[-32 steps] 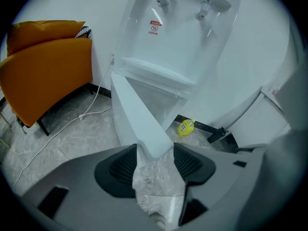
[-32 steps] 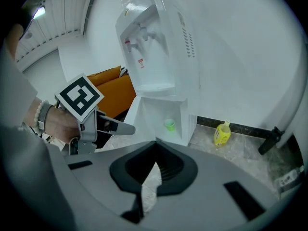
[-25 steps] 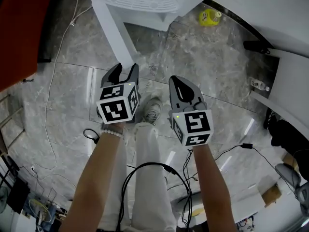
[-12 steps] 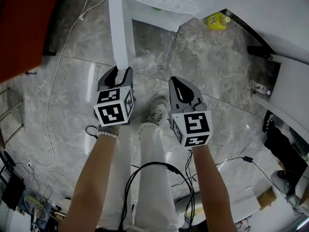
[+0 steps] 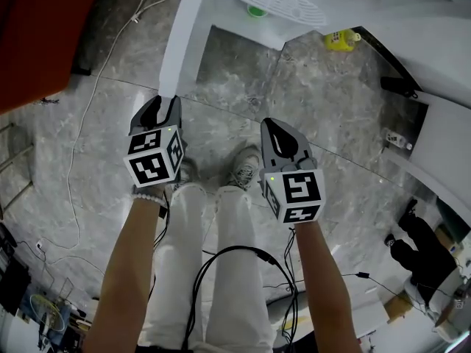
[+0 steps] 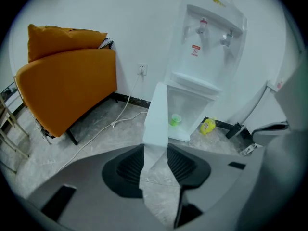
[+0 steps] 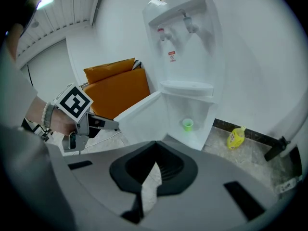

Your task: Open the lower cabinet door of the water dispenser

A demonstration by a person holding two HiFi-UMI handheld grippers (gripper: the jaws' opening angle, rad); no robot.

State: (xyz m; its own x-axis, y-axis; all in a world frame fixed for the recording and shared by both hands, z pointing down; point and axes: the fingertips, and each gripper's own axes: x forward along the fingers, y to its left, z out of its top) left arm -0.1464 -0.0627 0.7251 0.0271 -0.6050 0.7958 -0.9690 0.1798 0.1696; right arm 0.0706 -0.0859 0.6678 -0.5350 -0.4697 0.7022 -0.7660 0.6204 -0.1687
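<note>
1. Where the person stands on the grey marble floor point(image 5: 324, 109), white trousers point(image 5: 224, 271) and two pale shoes point(image 5: 241, 172) show below the forearms. A black cable point(image 5: 193, 278) loops beside the legs.
2. The right gripper point(image 5: 274, 123) hangs over the floor just above the right shoe and tilts downward. Its jaws are pressed together with nothing between them.
3. The left gripper point(image 5: 160, 103) is held further left, apart from the right one, and also points down and forward. Its jaws have just been closing. The free edge of the lower cabinet door point(image 6: 156, 112) stands between them, with the pads lying against both of its faces.
4. That white door is swung well out from the water dispenser point(image 6: 208, 47). In the right gripper view it is hinged at the left side of the opening.
5. Inside the open lower compartment, a small green cup point(image 6: 175, 120) stands on its bottom.
6. A yellow bottle point(image 6: 207, 125) sits on the floor just right of the dispenser, near the dark skirting.
7. Above the compartment are a drip tray point(image 6: 195, 81) and two taps point(image 6: 202, 27).
8. Further left, an orange sofa point(image 6: 67, 85) stands against the white wall. A white cable point(image 6: 124, 110) runs from a wall socket point(image 6: 141, 70) down across the floor.
</note>
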